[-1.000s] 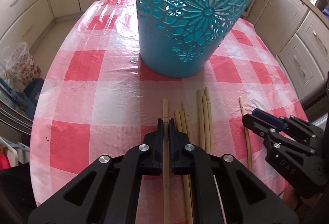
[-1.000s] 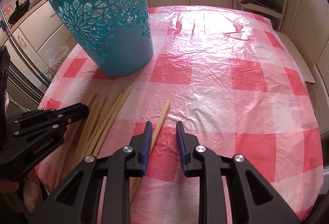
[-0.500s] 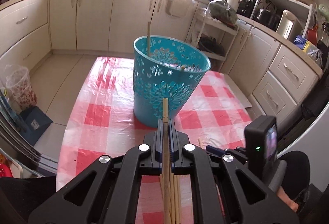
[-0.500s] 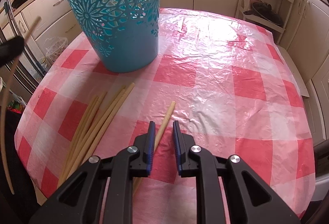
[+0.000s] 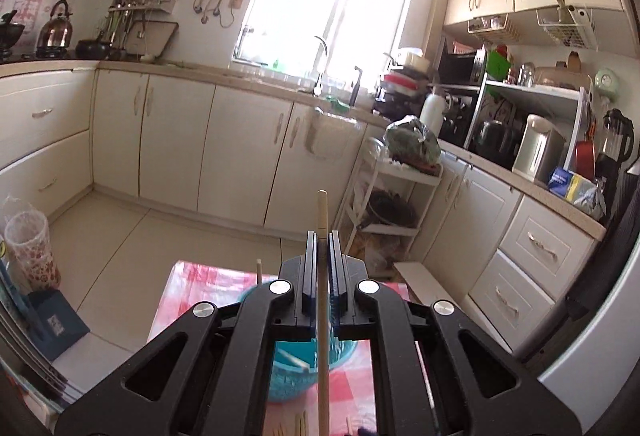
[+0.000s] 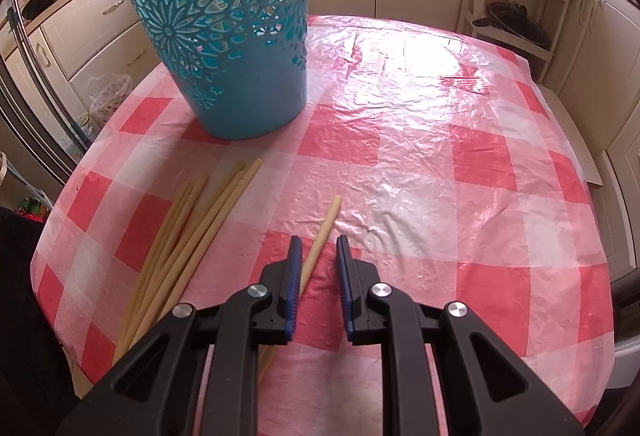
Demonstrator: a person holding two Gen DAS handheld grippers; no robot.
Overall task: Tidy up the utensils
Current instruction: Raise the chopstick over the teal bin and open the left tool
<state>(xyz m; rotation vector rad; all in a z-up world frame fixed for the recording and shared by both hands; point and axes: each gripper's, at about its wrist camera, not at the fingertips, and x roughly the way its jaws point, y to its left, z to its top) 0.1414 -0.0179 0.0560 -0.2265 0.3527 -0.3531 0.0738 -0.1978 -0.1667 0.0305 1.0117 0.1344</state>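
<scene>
My left gripper (image 5: 322,236) is shut on a pale wooden chopstick (image 5: 322,208), held high with its tip poking past the fingers. Below it, between the gripper's arms, sits the teal cut-out basket (image 5: 288,376), with another chopstick (image 5: 259,270) standing in it. In the right wrist view the basket (image 6: 232,56) stands at the back left of the red-and-white checked table (image 6: 440,156). My right gripper (image 6: 318,244) hangs low over a single chopstick (image 6: 326,224) lying between its jaws. They are open a narrow gap and the pads do not press it. Several more chopsticks (image 6: 192,236) lie bundled to the left.
Cream cabinets (image 5: 240,148) ring the room. A white trolley shelf (image 5: 392,196) stands beyond the table's far right corner. A clear plastic-lined bin (image 5: 30,252) is on the floor at left. The table's near and left edges lie close to the chopstick bundle.
My left gripper rose from the table with the chopstick and tilted up, so it now looks across the kitchen above the basket. The right gripper stayed put, its jaws slightly narrower.
</scene>
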